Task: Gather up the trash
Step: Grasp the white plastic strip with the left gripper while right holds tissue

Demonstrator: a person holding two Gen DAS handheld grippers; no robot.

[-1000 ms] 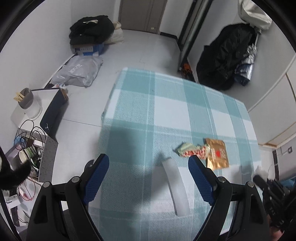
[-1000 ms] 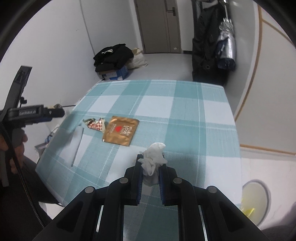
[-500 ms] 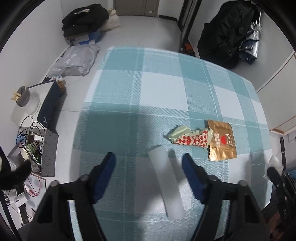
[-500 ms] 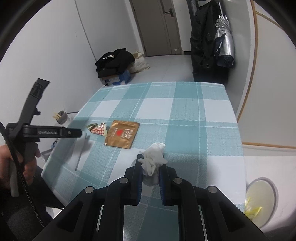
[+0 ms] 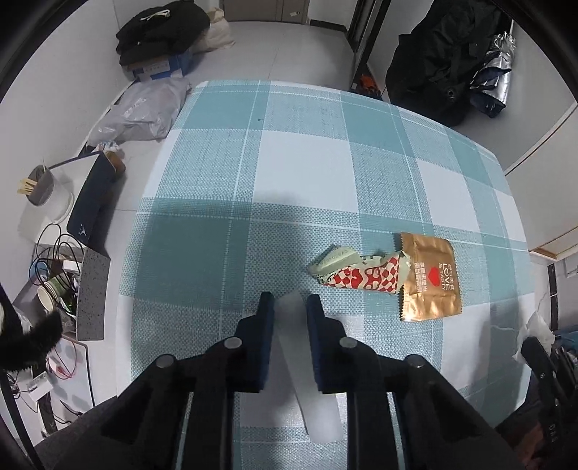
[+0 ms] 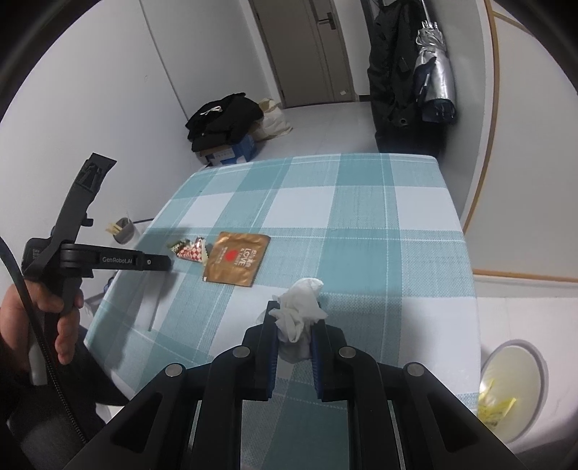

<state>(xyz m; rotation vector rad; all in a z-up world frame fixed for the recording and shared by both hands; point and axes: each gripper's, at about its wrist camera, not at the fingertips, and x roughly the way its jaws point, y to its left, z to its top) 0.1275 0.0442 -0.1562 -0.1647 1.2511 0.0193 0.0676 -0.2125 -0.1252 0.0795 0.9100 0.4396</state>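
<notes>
My left gripper point(image 5: 290, 302) is shut on a flat translucent white strip point(image 5: 314, 397) that lies lengthwise on the teal checked tablecloth point(image 5: 300, 170). To its right lie a crumpled red-and-white heart wrapper point(image 5: 357, 276) and a gold foil packet point(image 5: 430, 278). My right gripper point(image 6: 293, 314) is shut on a crumpled white tissue point(image 6: 300, 307) and holds it above the near table edge. The wrapper point(image 6: 188, 249), the gold packet point(image 6: 236, 262) and the left gripper point(image 6: 159, 262) also show in the right wrist view.
A white bin point(image 6: 513, 387) with yellow scraps inside stands on the floor at the right of the table. Left of the table are a grey plastic bag point(image 5: 141, 112), a dark box point(image 5: 94, 202), cables and cups point(image 5: 47, 285). Black clothes point(image 5: 162, 29) lie by the far wall.
My left gripper has moved forward over the white strip and closed its jaws on it. My right gripper has kept hold of the tissue and risen slightly.
</notes>
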